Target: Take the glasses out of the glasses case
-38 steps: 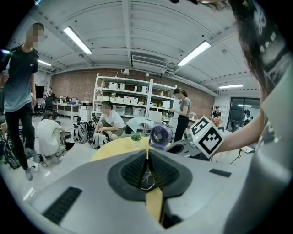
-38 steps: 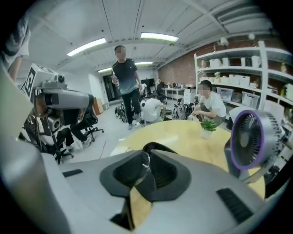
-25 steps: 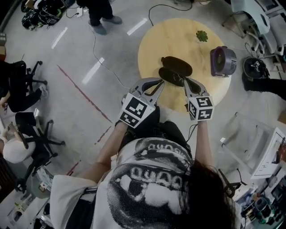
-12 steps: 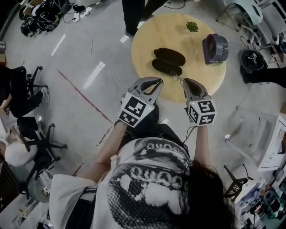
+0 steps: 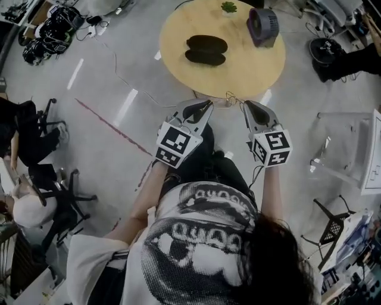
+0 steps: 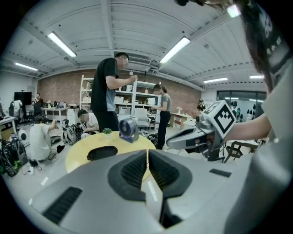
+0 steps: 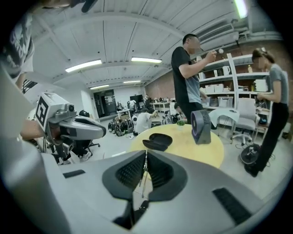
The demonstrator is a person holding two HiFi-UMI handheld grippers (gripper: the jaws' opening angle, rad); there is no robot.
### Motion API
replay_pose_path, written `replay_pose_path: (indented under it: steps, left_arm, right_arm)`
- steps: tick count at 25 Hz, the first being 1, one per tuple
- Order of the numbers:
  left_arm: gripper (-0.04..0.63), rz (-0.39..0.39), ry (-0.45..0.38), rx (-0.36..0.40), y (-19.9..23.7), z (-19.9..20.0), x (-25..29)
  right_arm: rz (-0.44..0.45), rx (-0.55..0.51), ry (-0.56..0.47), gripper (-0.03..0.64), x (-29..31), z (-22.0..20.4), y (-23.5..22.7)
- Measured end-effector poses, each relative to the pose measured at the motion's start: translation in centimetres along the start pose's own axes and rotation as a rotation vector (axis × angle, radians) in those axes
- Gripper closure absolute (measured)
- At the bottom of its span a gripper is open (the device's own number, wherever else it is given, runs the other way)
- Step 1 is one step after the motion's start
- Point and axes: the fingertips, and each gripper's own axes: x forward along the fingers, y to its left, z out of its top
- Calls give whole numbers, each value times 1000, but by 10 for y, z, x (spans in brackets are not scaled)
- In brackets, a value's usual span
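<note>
Item: glasses [image 5: 231, 99].
Location: out of glasses case [image 5: 205, 49], now at near edge of table [image 5: 262, 71].
Hold: thin wire pinched in right gripper [image 5: 246, 105].
Left gripper [image 5: 208, 103]: jaws pressed together, nothing seen held.
Change: both grippers drawn back from case. Case left open, well apart.
Extraction judged done.

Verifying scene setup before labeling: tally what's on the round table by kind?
glasses case: 1 (black, open)
fan: 1
small potted plant: 1
glasses: 0 on the table; pinched in the right tool
Total on the table: 3
</note>
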Motion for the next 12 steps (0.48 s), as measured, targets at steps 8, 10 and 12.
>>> replay_pose_path:
  steps: [8, 10, 12]
  left_arm:
    - [575, -52, 18, 44, -83, -16, -26]
    - [575, -69, 21, 60, -98, -17, -29]
    - [575, -87, 24, 75, -111, -18, -31]
  right_arm:
    - [-49, 43, -25, 609, -80, -46, 17]
    - [-64, 55, -42, 609, -94, -53, 19]
    - [-80, 69, -58, 609, -105, -59, 20]
